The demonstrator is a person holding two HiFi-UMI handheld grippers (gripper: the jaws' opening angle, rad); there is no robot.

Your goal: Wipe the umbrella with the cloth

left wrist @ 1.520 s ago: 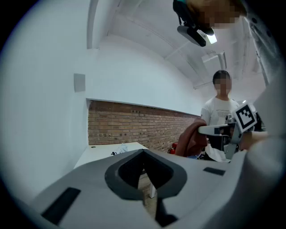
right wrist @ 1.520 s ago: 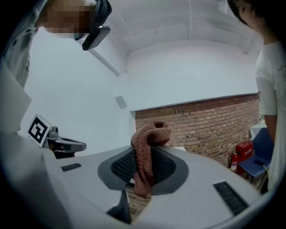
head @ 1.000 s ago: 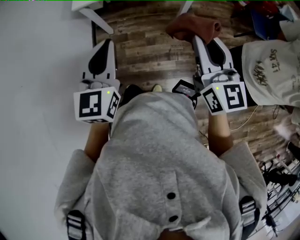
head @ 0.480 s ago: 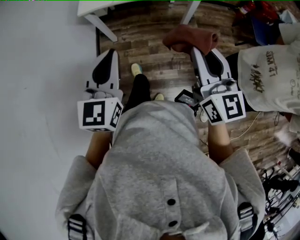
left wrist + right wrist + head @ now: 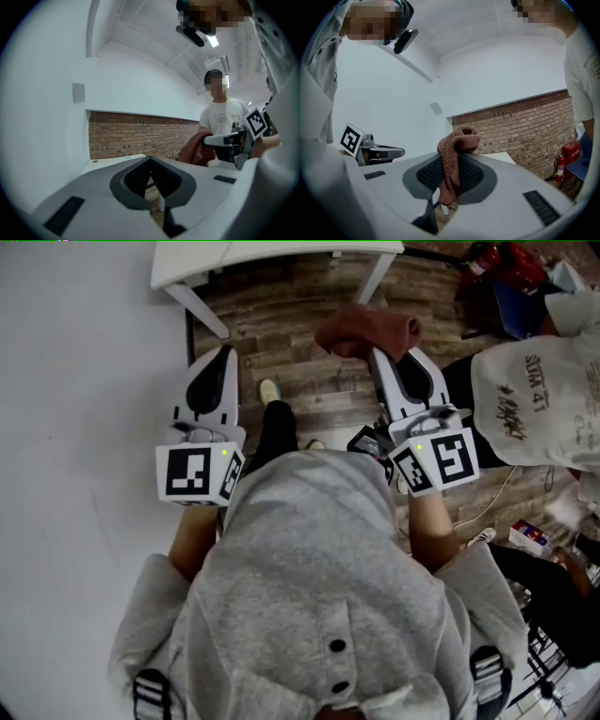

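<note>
Pinched between the fingers of the right gripper (image 5: 373,351): brown cloth (image 5: 366,329), toward one o'clock in the head view, above the wooden floor (image 5: 300,343). Soft, light, limp; likely to droop and bunch, so best gripped on a thick fold. Left gripper (image 5: 217,362) fingers pressed together, empty. No umbrella in sight.

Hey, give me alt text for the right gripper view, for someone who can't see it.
The right gripper is shut on a brown cloth that bunches above its jaws and hangs between them. Beyond are a brick wall and, at the left, the left gripper.
</note>
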